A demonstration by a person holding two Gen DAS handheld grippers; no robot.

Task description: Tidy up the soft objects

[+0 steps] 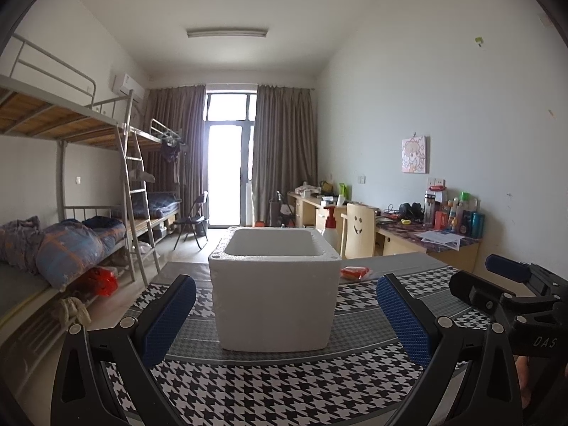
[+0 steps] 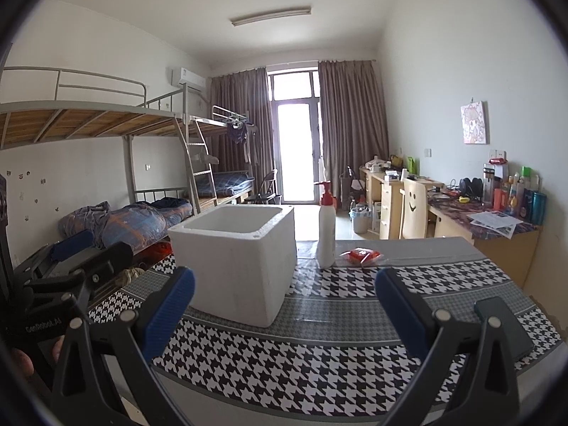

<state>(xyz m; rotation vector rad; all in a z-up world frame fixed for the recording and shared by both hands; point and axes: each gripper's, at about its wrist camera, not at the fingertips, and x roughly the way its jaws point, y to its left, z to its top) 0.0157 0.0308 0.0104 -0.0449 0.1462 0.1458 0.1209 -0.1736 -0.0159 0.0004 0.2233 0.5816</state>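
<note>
Both grippers poised, empty, before the foam box

The left gripper (image 1: 285, 319) and right gripper (image 2: 284, 305) hover with jaws spread wide, holding nothing. Straight ahead of the left one stands the open white foam box (image 1: 273, 284), likely the bin for soft items; beyond it, to its right, lies a small red packet (image 2: 361, 255) beside a pump bottle (image 2: 326, 227). A houndstooth cloth (image 2: 284, 358) covers the table in a dorm room with bunk beds (image 1: 64, 124).
</note>
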